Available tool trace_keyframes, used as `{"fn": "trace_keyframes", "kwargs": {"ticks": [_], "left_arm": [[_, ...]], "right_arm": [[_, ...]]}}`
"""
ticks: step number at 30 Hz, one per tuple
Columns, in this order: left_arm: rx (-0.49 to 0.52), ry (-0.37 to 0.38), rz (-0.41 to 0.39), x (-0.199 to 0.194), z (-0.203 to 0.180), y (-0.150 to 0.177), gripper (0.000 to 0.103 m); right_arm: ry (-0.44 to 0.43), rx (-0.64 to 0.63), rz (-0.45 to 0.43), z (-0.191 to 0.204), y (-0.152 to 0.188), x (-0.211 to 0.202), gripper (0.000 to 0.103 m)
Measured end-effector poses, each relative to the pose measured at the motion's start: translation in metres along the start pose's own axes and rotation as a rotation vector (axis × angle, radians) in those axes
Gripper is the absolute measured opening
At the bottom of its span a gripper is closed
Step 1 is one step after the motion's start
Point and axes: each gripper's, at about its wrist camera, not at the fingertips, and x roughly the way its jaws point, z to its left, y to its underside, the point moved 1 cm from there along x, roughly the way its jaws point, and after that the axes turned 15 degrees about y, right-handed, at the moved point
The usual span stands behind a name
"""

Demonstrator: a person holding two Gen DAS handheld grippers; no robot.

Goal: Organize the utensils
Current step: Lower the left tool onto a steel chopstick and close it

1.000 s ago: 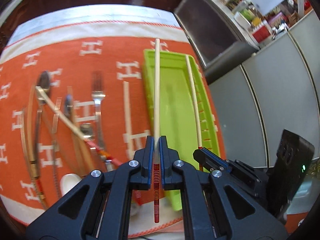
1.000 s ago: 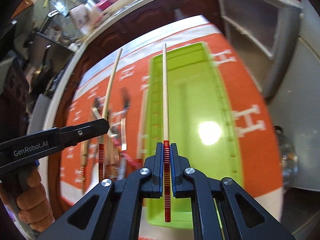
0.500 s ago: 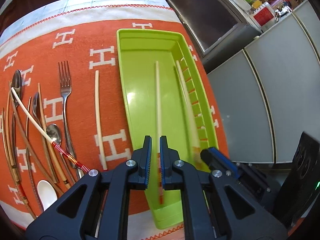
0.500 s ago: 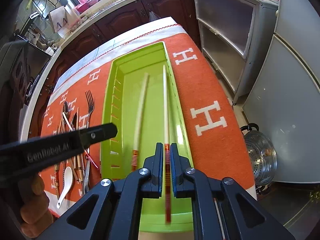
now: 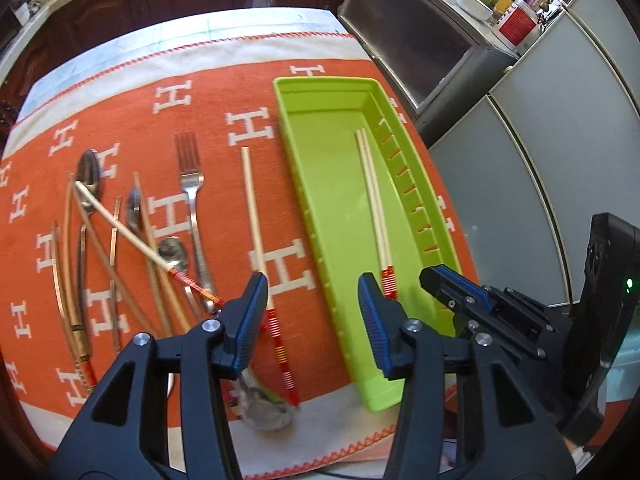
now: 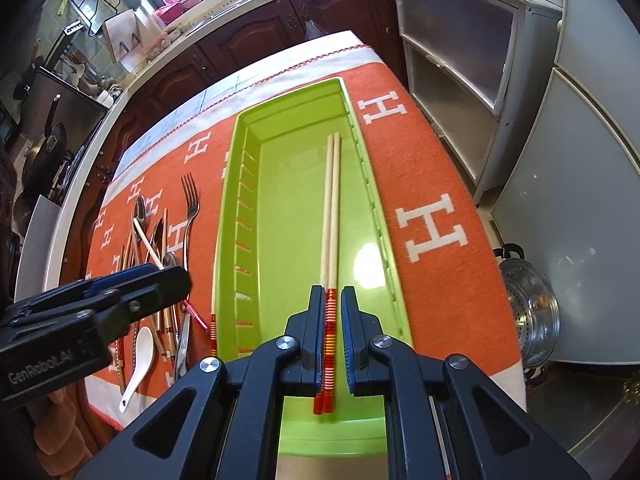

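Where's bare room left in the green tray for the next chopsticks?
The green tray floor is bare from its slotted wall across to the chopstick pair, which lies near the other wall. The cloth left of the tray is crowded around the fork.

Dark wooden cabinets [image 6: 256, 36] along the top; grey cupboards [image 5: 560, 160] at right; steel steamer pot [image 6: 528, 312] on floor, lower right.

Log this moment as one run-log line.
step: chopsticks into tray | left gripper: fingers opening, empty | right gripper: fingers apart around chopsticks | chopsticks: side by side in green tray | remaining: fork, spoons on cloth
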Motion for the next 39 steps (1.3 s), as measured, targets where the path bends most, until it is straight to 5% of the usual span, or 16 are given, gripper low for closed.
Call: {"fn": "trace_keyframes", "kwargs": {"ticks": [4, 7, 16, 28, 39], "left_arm": [[-0.001, -0.024, -0.016, -0.015, 0.009, 0.011, 0.048], [-0.003, -0.124, -0.04, -0.029, 0.021, 0.022, 0.048], [-0.153, -0.176, -0.126, -0.082, 0.091, 0.05, 0.048], [-0.298, -0.218, -0.186, -0.127, 0.179, 0.095, 0.047], [-0.335, -0.17, -0.117, -0.102, 0.226, 0.12, 0.022]], "right_arm": [[-0.008, -0.006, 0.0, 0.005, 0.004, -0.002, 0.015], [-0.023, -0.006, 0.0, 0.008, 0.006, -0.005, 0.016], [-0.053, -0.056, -0.017, 0.033, 0.008, -0.018, 0.016], [-0.094, -0.222, -0.059, 0.115, 0.01, -0.042, 0.016], [-0.164, -0.327, -0.076, 0.199, 0.006, -0.046, 0.016]]}}
